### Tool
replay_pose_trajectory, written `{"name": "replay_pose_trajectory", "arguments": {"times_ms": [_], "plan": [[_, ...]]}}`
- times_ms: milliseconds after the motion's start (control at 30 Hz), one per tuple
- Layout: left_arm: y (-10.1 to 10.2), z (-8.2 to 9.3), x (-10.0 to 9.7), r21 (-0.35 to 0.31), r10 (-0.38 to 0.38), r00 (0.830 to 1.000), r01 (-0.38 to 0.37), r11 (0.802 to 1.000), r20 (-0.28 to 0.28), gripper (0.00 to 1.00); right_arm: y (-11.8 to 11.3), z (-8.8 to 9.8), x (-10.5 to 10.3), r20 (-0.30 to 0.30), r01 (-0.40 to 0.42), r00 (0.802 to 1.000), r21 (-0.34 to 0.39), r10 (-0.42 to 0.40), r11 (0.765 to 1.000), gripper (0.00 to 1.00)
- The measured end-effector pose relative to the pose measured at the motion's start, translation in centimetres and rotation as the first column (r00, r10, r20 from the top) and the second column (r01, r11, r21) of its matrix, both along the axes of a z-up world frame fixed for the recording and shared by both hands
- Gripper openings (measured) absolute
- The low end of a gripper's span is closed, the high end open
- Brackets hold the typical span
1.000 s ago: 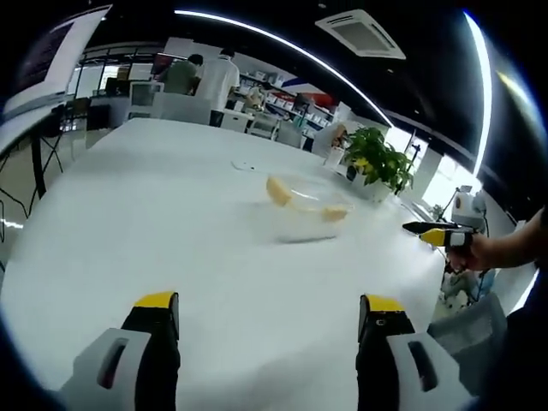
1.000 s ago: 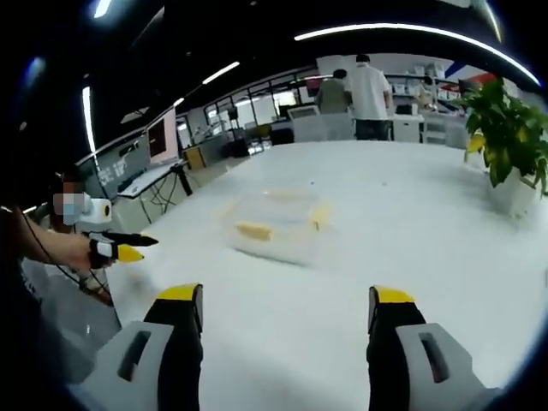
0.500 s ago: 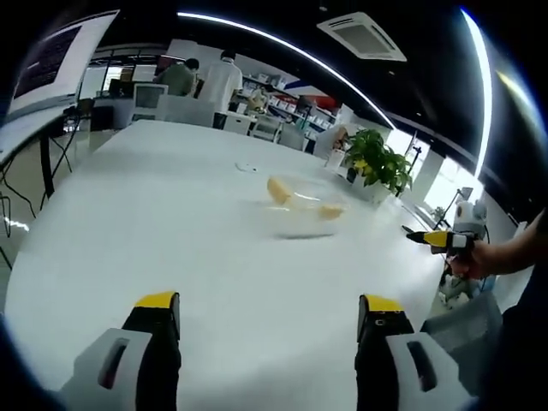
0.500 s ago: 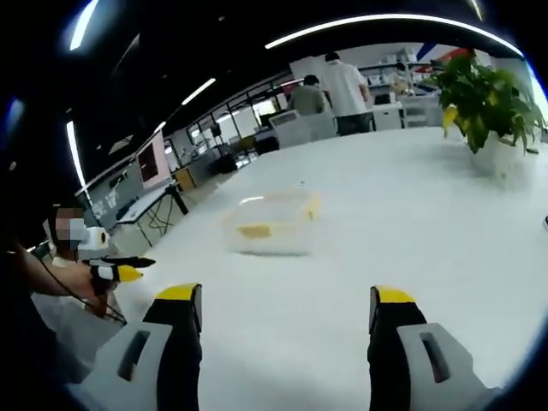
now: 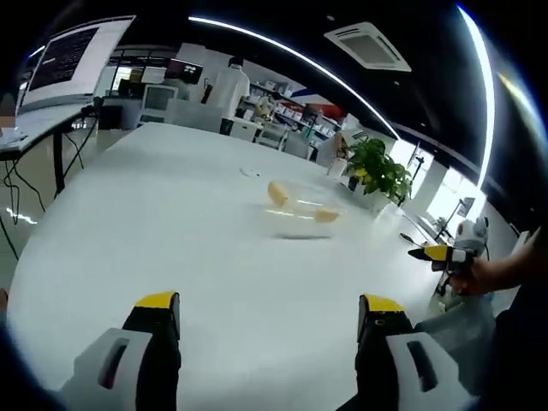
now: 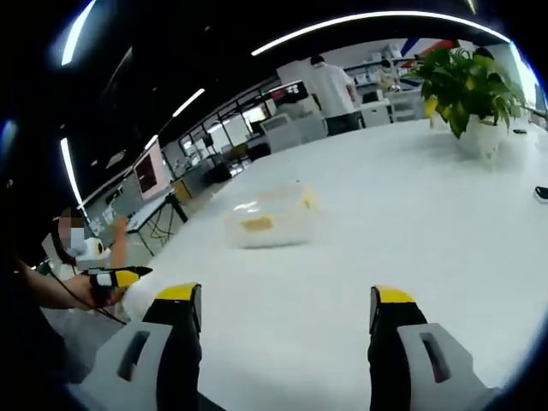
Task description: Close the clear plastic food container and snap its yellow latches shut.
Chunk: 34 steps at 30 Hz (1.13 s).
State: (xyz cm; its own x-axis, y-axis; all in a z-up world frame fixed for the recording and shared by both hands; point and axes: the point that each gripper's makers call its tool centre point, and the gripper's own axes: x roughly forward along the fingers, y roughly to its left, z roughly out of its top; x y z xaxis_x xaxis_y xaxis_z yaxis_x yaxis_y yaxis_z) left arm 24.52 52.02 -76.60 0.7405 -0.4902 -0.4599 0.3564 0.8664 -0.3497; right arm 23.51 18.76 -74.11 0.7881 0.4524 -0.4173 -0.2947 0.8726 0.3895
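Observation:
The clear plastic food container (image 5: 301,208) with yellow latches rests on the white table (image 5: 171,223), well ahead of my left gripper (image 5: 267,334), whose jaws stand wide apart and hold nothing. In the right gripper view the same container (image 6: 270,221) lies left of centre, far beyond my right gripper (image 6: 282,330), which is open and holds nothing. Whether its lid sits fully down is too blurred to tell. The right gripper (image 5: 432,253) shows at the right edge of the left gripper view, held by a hand. The left gripper (image 6: 120,276) shows at the left of the right gripper view.
A potted green plant (image 5: 377,167) stands on the table beyond the container, seen also as a plant (image 6: 467,81) at top right. People stand at desks (image 5: 227,86) in the background. A small dark object (image 6: 539,193) lies at the table's right edge.
Both cameras have pulled back and tilted, so the container looks smaller and farther in each view. The container itself has not moved. Both grippers stay open.

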Motion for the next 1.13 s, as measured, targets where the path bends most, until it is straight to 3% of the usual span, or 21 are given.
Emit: {"name": "replay_pose_trajectory", "arguments": {"times_ms": [167,233,400,467,733,1000,1133], "plan": [[-0.3,0.3,-0.4,0.004,0.002,1.0,-0.002,1.0,0.012,0.78,0.2,0.6,0.0,0.034,0.017,0.999,0.023,-0.018,1.0,0.79],[-0.6,0.7,-0.3,-0.005,-0.005,0.999,0.005,1.0,0.033,0.78,0.5,-0.3,-0.4,0.011,-0.021,1.0,-0.038,0.022,0.999,0.81],[-0.5,0.3,-0.3,-0.012,0.002,1.0,-0.002,1.0,0.029,0.79,1.1,0.1,-0.2,0.054,-0.034,0.998,-0.039,0.036,0.999,0.83],[-0.4,0.1,-0.4,-0.014,0.004,1.0,-0.004,1.0,0.024,0.79,1.2,-0.5,-0.4,0.029,-0.044,0.999,-0.046,0.046,0.998,0.82],[-0.3,-0.3,-0.6,-0.011,0.003,1.0,-0.002,1.0,0.012,0.79,1.3,-0.8,-0.8,0.024,-0.058,0.998,-0.063,0.059,0.996,0.82],[-0.8,-0.5,-0.8,0.02,-0.032,0.999,0.032,0.999,0.019,0.78,1.8,-0.6,-0.9,0.035,-0.077,0.996,-0.08,0.08,0.994,0.82],[-1.0,-0.1,-0.7,0.044,-0.049,0.998,0.047,0.998,0.048,0.79,2.5,-0.5,-1.0,0.053,-0.112,0.992,-0.111,0.118,0.987,0.83]]}}
